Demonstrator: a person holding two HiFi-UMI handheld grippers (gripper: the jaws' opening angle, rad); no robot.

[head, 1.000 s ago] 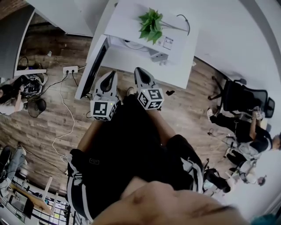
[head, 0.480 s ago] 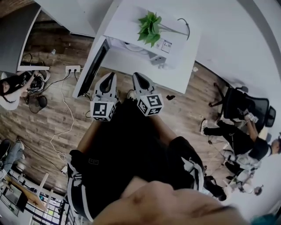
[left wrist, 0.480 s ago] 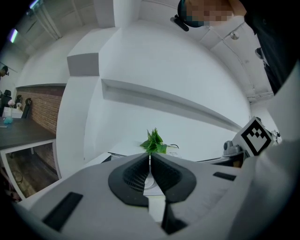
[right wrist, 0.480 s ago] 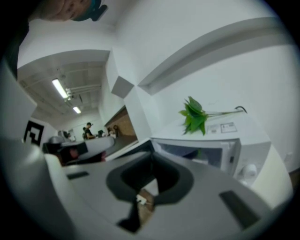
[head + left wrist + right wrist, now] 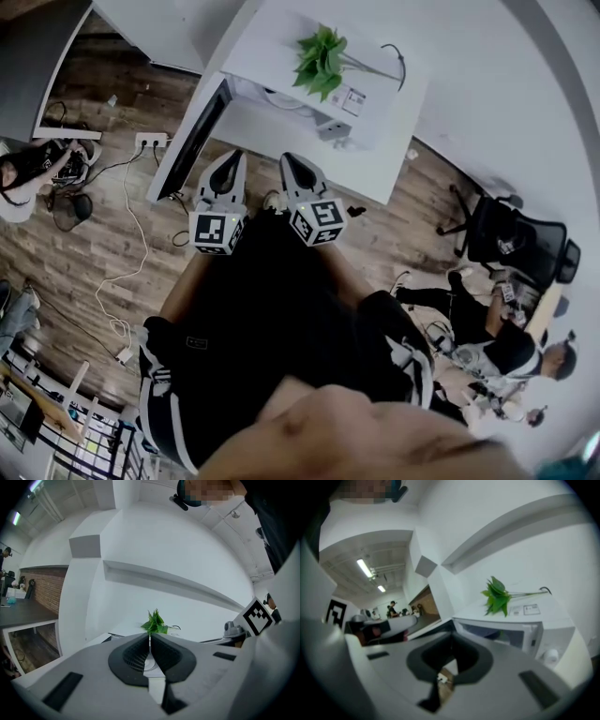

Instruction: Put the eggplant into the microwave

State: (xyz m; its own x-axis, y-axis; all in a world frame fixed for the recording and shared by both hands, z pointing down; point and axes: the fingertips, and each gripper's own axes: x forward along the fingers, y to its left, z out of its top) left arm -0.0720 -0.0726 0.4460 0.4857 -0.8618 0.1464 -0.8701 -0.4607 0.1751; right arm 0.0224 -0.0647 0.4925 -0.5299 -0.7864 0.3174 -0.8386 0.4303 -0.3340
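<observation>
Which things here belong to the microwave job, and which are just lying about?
For the job:
- microwave, with its door open
- left gripper and right gripper, both shut and empty
- no eggplant is in view

Lying about:
- plant on top of the microwave
- power strip
- floor cable
- office chair

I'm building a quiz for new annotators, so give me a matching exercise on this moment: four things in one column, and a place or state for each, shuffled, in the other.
Things:
1. green plant
2. microwave door
3. left gripper
4. black office chair

Places or states:
A. jaws shut, nothing between them
B. swung open
C. on the wood floor, at the head view's right
D. on top of the white microwave

Pairs: 1-D, 2-B, 3-A, 4-C.
</observation>
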